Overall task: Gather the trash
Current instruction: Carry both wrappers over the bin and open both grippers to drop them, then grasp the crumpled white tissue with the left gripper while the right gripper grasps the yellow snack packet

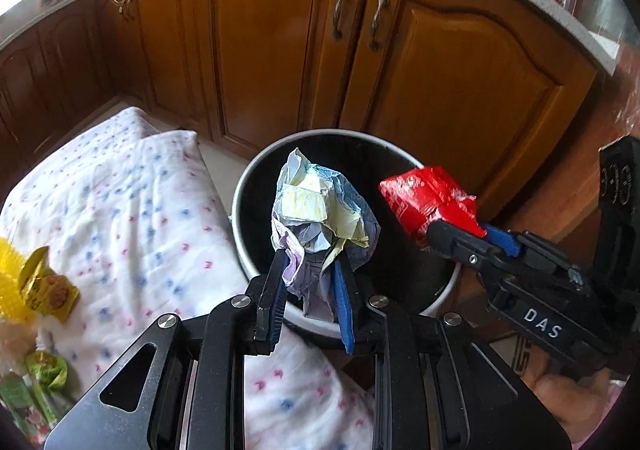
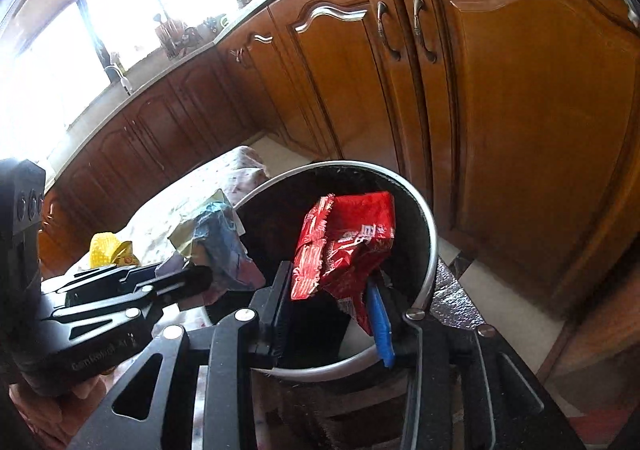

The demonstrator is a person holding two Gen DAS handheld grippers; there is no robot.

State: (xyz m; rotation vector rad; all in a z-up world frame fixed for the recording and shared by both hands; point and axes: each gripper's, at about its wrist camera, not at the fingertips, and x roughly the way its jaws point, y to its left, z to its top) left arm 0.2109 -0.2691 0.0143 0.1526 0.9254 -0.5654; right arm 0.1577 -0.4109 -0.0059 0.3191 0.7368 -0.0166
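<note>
A round bin (image 1: 240, 186) with a pale rim and black inside stands on the floor by the wooden cabinets; it also shows in the right wrist view (image 2: 430, 234). My left gripper (image 1: 310, 256) is shut on a crumpled pale wrapper (image 1: 320, 206) and holds it over the bin's mouth. My right gripper (image 2: 332, 290) is shut on a red wrapper (image 2: 344, 242), also over the bin. The right gripper (image 1: 464, 236) with the red wrapper (image 1: 428, 198) shows at the right of the left wrist view. The left gripper (image 2: 192, 282) with its wrapper (image 2: 218, 242) shows at the left of the right wrist view.
A table under a white dotted cloth (image 1: 120, 210) stands left of the bin. Yellow and green wrappers (image 1: 44, 290) lie at its left edge. Wooden cabinet doors (image 1: 280, 50) stand close behind the bin.
</note>
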